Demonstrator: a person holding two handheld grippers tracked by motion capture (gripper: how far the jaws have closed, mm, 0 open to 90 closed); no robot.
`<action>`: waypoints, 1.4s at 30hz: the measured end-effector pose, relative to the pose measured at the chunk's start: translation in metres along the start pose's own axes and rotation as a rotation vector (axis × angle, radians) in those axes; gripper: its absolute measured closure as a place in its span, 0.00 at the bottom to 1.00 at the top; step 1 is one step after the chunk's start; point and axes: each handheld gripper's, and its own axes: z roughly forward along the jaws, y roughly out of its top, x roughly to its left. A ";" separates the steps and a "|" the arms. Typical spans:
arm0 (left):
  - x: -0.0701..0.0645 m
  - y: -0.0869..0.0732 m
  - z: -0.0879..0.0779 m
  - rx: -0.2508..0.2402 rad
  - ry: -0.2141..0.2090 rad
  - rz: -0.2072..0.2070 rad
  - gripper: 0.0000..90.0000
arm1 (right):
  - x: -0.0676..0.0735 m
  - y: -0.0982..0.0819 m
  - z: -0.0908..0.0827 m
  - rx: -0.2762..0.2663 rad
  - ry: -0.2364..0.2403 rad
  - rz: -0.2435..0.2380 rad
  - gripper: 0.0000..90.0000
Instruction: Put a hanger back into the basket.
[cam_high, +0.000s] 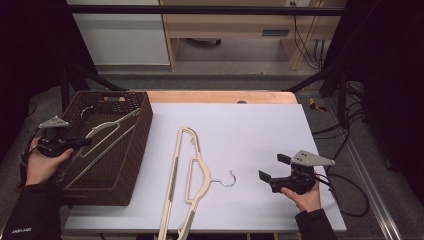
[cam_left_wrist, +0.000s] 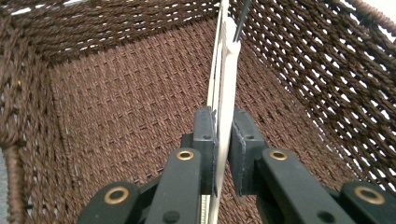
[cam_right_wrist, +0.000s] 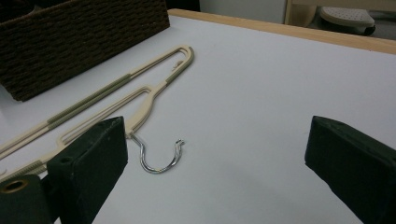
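From above, a hanger (cam_high: 192, 175) lies on the table (cam_high: 260, 130) waiting, near the right gripper (cam_high: 272, 167), whose jaws stand wide apart. In the left gripper view, the left gripper (cam_left_wrist: 223, 135) is clamped on another hanger (cam_left_wrist: 226, 88) down in the basket (cam_left_wrist: 327, 84), almost put away. In the right gripper view, the table hanger is not picked up yet.

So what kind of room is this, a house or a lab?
Probably a lab or workshop set up for recording: a black frame stands around the white table, loose cables trail on the floor, and a plain wooden desk stands behind.
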 end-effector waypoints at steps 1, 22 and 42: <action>0.000 -0.001 -0.001 -0.001 0.017 -0.003 0.90 | 0.000 0.000 0.000 0.000 0.000 0.000 0.07; -0.077 0.008 -0.050 -0.334 -0.037 0.007 0.23 | 0.010 0.013 0.000 -0.062 0.022 -0.023 0.08; -0.199 -0.003 -0.009 -0.334 -0.252 0.168 0.16 | 0.015 0.012 0.007 -0.059 0.044 -0.040 0.09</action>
